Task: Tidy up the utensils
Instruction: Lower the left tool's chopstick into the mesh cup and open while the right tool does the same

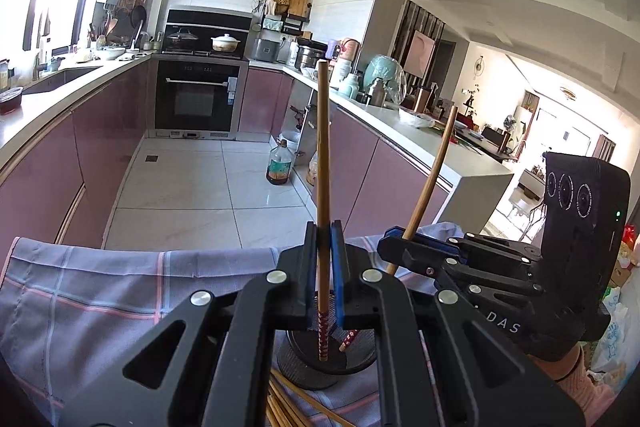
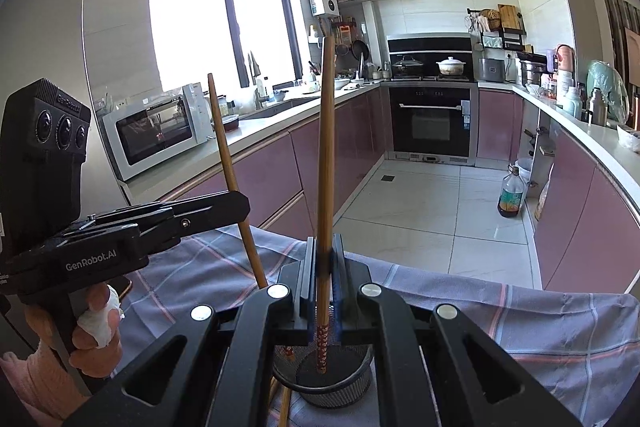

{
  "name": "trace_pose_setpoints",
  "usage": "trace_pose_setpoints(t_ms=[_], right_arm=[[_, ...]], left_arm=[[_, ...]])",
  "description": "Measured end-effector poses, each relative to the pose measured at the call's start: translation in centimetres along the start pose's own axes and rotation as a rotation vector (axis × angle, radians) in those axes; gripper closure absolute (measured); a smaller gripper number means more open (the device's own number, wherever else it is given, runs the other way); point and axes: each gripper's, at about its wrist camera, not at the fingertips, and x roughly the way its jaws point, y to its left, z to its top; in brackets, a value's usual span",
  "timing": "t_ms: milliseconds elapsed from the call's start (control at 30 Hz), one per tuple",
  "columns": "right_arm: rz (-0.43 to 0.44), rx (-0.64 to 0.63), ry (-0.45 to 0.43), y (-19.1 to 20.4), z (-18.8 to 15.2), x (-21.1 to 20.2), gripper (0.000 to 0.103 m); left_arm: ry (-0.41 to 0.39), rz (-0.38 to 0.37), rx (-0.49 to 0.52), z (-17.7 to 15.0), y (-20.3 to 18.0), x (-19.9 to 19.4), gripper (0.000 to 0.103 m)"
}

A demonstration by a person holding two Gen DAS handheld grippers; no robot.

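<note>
We hold a gripper in each hand above a small black mesh cup (image 2: pixel 334 385) that stands on a checked cloth (image 2: pixel 520 319), and we take that cup as our landmark. Our left gripper (image 1: pixel 325 239) has its jaws closed on a wooden chopstick (image 1: pixel 322 155), held nearly upright; its red patterned lower end reaches down into the cup. Our right gripper (image 2: pixel 325 251) is likewise clamped on a second chopstick (image 2: pixel 327 147), also close to upright, with its patterned tip inside the cup.

Seen from the left wrist, the right gripper sits just to the right of the cup and its chopstick leans away from the cup toward the right. Seen from the right wrist, the left gripper is to the left of the cup, and a hand (image 2: pixel 94 323) with a white wrap on one finger holds its handle. We cannot tell whether either tip touches the cup's bottom.

More loose chopsticks (image 1: pixel 288 407) lie on the cloth on the near side of the cup, against its base. Beyond the cup the cloth ends at the table edge, and past that lies the tiled kitchen floor (image 1: pixel 192 195) with an oven (image 2: pixel 432 123) at the far end.
</note>
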Motion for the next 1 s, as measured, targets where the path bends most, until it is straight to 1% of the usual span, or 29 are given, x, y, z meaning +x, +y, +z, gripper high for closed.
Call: trace_pose_setpoints(t_ms=[133, 500, 733, 833, 867, 900, 933, 967, 1000], right_arm=[[0.001, 0.010, 0.032, -0.2, -0.4, 1.0, 0.098], [-0.016, 0.028, 0.128, -0.7, -1.1, 3.9, 0.098], [-0.028, 0.047, 0.151, -1.1, -1.4, 4.9, 0.097], [-0.042, 0.058, 0.157, -1.3, -1.3, 5.2, 0.094], [-0.042, 0.064, 0.153, -1.3, -1.2, 5.2, 0.090], [-0.047, 0.067, 0.148, -1.3, -1.1, 5.1, 0.083], [-0.054, 0.073, 0.138, -1.3, -1.0, 4.9, 0.078], [-0.057, 0.080, 0.128, -1.6, -0.8, 4.8, 0.069], [-0.060, 0.084, 0.120, -1.7, -0.8, 4.6, 0.068]], left_arm=[[0.043, 0.002, -0.014, -0.4, 0.7, 1.7, 0.096], [0.126, 0.006, -0.025, -1.1, 2.6, 5.1, 0.096], [0.155, 0.015, -0.041, -1.5, 3.7, 6.6, 0.095], [0.156, 0.042, -0.031, -1.5, 3.3, 6.6, 0.093], [0.155, 0.048, -0.031, -1.6, 3.3, 6.4, 0.089], [0.153, 0.048, -0.038, -1.7, 3.5, 6.3, 0.083], [0.149, 0.047, -0.045, -1.7, 3.6, 6.3, 0.082], [0.144, 0.054, -0.046, -1.7, 3.7, 6.2, 0.081], [0.139, 0.062, -0.045, -1.8, 3.8, 6.1, 0.081]])
